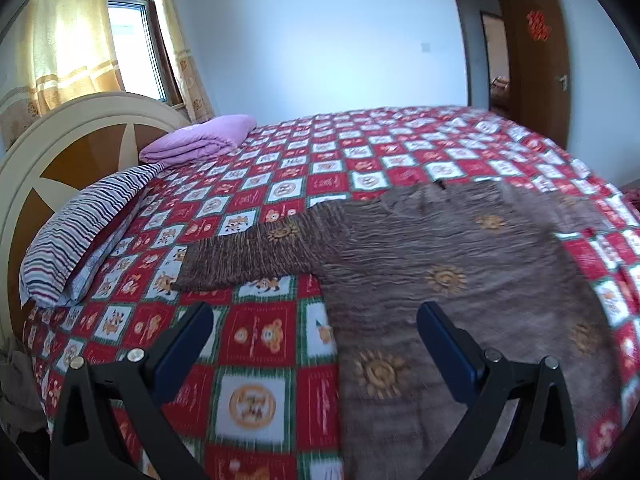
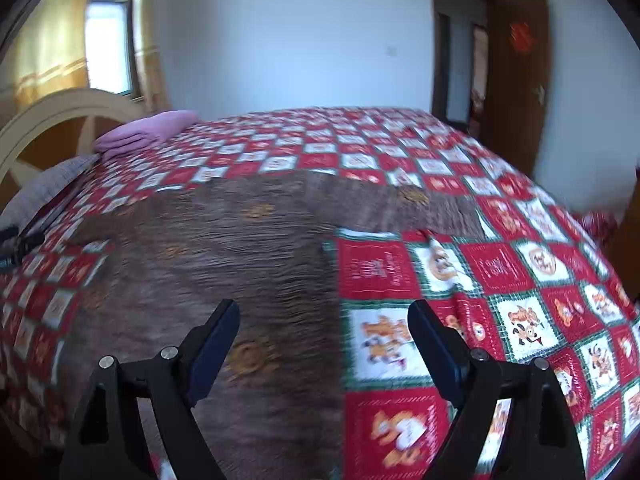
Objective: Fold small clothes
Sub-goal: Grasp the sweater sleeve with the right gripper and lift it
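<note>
Brown knit sweater (image 1: 460, 272) single, flat on checked bedspread (image 1: 256, 344), two tongs, left tongs (image 1: 316, 320) and right tongs (image 2: 324, 316), both spread empty

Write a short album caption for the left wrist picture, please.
Open left gripper hovers over a brown sweater spread flat on a red patchwork bedspread.

Both wrist views set low over the red, white and green patchwork bedspread (image 1: 256, 332) (image 2: 500, 280), facing the far white wall (image 1: 320, 40) (image 2: 280, 40). Left view nearer the cream-and-brown headboard (image 1: 60, 152). Shared: brown knitted sweater with orange sun motifs (image 1: 460, 272) (image 2: 224, 256).
</note>
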A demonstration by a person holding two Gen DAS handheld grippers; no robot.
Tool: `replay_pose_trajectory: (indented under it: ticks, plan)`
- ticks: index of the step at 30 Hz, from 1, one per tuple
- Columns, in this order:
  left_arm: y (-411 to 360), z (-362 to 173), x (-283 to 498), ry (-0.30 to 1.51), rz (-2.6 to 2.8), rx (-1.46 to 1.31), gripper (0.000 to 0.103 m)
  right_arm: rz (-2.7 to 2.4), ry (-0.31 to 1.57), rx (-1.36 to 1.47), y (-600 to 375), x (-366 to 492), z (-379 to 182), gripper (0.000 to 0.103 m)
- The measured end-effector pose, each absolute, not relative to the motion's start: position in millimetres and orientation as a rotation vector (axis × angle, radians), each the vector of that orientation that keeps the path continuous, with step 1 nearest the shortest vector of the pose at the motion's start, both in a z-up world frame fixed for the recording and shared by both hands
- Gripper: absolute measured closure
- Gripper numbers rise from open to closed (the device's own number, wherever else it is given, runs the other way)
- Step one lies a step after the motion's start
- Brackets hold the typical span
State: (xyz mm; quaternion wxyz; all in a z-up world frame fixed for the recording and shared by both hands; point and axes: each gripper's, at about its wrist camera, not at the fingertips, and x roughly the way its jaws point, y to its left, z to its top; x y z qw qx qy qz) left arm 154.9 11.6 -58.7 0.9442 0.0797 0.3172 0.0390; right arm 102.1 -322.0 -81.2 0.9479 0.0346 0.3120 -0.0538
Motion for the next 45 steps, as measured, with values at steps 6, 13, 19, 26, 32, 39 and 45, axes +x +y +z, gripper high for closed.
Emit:
replay_pose_trajectory:
  ticks: [6, 13, 19, 26, 32, 39, 45]
  plan:
    - [5.6, -86.3, 206.9, 0.689, 0.107, 0.169, 0.0, -0.205, 0.692, 0.153, -383.9, 146.1, -91.5, 0.026]
    - [-9.6, -113.0, 260.1, 0.749, 0.123, 0.221, 0.0, -0.337, 0.722, 0.226, -464.8, 197.1, -102.1, 0.038]
    - [-18.6, -130.1, 302.4, 0.804, 0.145, 0.259, 0.0, -0.393, 0.72, 0.283, -517.5, 238.6, -108.0, 0.049]
    - [-19.3, -144.8, 338.7, 0.871, 0.159, 0.209, 0.0, -0.396, 0.762, 0.345, -557.1, 294.7, -124.8, 0.05]
    - [-24.1, -162.8, 352.1, 0.923, 0.151, 0.194, 0.0, -0.368, 0.815, 0.316, -561.2, 318.6, -144.5, 0.078]
    - [-20.9, -173.0, 356.1, 0.954, 0.115, 0.139, 0.0, -0.33, 0.809, 0.242, -545.3, 318.1, -126.3, 0.097]
    - [-11.6, -175.7, 357.4, 0.969, 0.083, 0.052, 0.0, -0.315, 0.729, 0.184, -514.7, 320.1, -72.0, 0.097]
